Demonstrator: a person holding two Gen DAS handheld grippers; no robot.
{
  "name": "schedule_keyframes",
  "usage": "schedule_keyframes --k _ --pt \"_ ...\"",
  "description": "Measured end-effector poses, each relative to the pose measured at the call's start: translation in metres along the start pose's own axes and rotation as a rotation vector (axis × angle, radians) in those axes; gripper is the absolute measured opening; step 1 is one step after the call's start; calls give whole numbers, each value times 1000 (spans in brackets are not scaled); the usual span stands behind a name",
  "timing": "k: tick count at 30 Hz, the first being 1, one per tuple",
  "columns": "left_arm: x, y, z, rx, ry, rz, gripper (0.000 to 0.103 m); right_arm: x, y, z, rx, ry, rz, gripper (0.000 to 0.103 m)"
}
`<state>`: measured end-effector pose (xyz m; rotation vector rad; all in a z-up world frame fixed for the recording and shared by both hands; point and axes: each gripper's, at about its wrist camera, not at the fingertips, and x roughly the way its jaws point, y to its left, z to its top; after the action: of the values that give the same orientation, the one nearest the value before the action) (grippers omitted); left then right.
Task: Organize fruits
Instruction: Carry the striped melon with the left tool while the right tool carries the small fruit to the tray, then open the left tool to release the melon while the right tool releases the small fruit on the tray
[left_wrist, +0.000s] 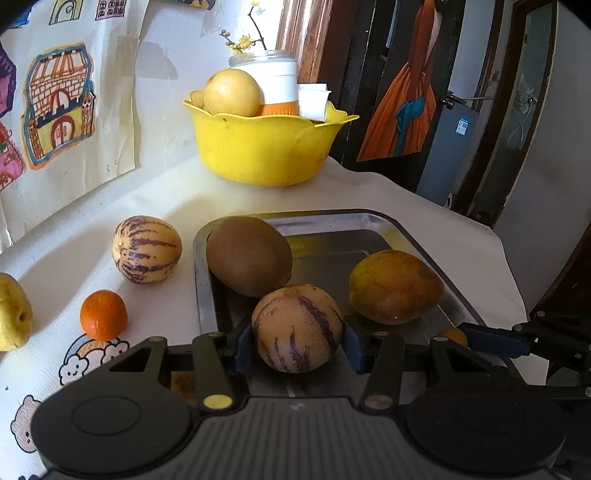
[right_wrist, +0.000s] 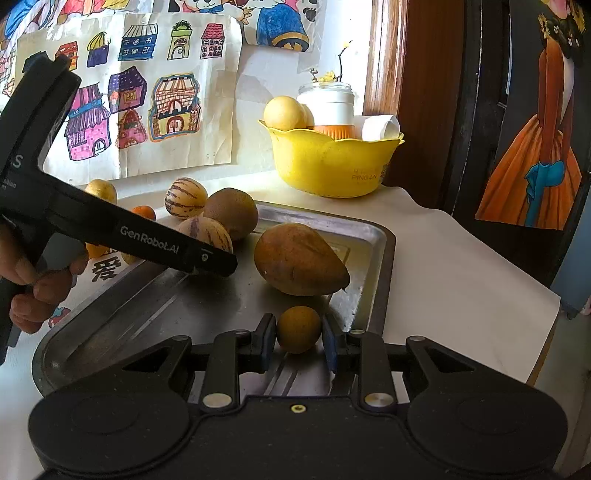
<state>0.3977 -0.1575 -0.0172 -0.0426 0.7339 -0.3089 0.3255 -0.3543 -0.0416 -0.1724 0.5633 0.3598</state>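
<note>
So the steel tray (left_wrist: 373, 221) holds a kiwi (left_wrist: 248, 255) at 10 o'clock and a mango (left_wrist: 394, 286) at 3. The left gripper (left_wrist: 297, 332) clamps a striped pepino melon (left_wrist: 297, 328) over it, and the right gripper (right_wrist: 299, 330) has its jaws around a small orange (right_wrist: 298, 328), the right pad a hair off it.

The tray (left_wrist: 391, 225) is shiny metal with a smooth floor, and the kiwi (left_wrist: 248, 255) at its 10 o'clock corner looks fuzzy and dull. The yellow bowl (left_wrist: 266, 147) at 12 o'clock is smooth plastic, and the cloth (left_wrist: 443, 236) under it all is soft and matt. Both grippers (left_wrist: 297, 341) (right_wrist: 298, 334) are matt black plastic.
</note>
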Motion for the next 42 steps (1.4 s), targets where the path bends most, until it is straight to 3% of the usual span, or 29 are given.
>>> schedule_keyframes --k 11,16,20,25,31,38,42 --pt "3 0 2 -9 9 0 54 0 -1 0 9 -1 2 30" --pt "3 0 2 -2 12 -5 55 1 -4 -2 30 12 3 35" --pt "0 2 2 -25 4 -29 66 -2 -5 -4 44 9 0 40" --pt "-12 2 3 -52 -17 -39 80 -9 -2 -3 48 -12 -5 55" --pt "-43 -5 -1 -9 -98 -18 101 -22 2 -2 59 -34 -15 75" --pt "-78 2 -7 -51 -156 1 103 -49 9 1 87 -80 -18 101" --pt "-93 7 -15 -38 -166 16 103 -64 17 3 66 -94 -35 102"
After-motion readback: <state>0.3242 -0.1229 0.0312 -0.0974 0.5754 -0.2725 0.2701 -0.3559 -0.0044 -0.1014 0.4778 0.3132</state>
